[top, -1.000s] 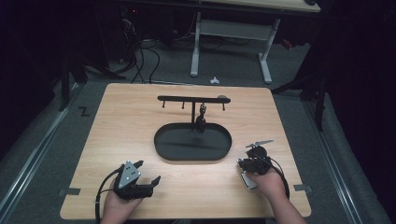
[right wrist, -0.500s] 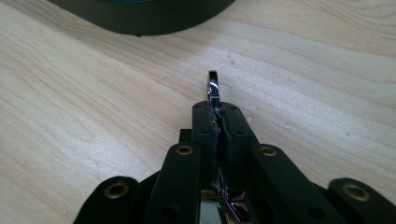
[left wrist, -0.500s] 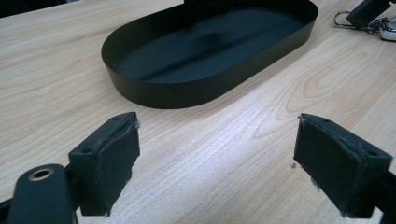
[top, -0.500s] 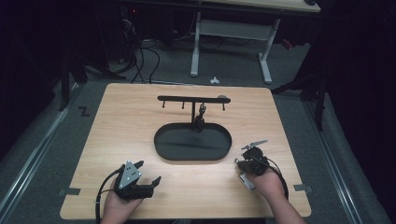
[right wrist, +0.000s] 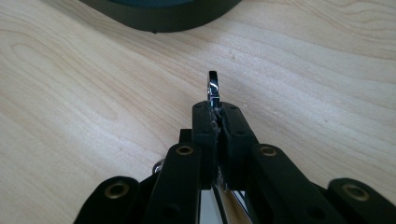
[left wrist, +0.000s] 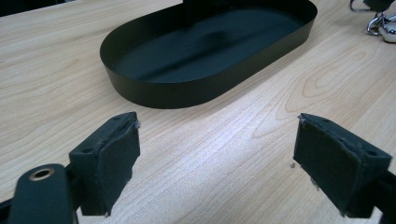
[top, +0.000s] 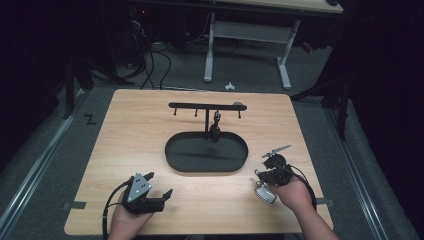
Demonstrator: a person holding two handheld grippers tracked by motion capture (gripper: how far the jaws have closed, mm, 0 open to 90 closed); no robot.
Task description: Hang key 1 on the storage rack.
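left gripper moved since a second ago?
No. In the high view the left gripper sits at the same spot relative to the black oval tray and the table's near edge, jaws open.

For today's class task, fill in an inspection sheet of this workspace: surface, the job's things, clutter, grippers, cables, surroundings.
Surface: light wooden table, bare around the stand.
Job's things: shiny metal ring in the right gripper; black oval tray under a hook rail with one dark item hanging.
Clutter: nothing seen.
Grippers: right's jaws have just closed on the ring; left gripper open, nothing between its pads.
Cables: one trails from each gripper; more on the floor behind.
Surroundings: dark room, white-legged desk beyond.
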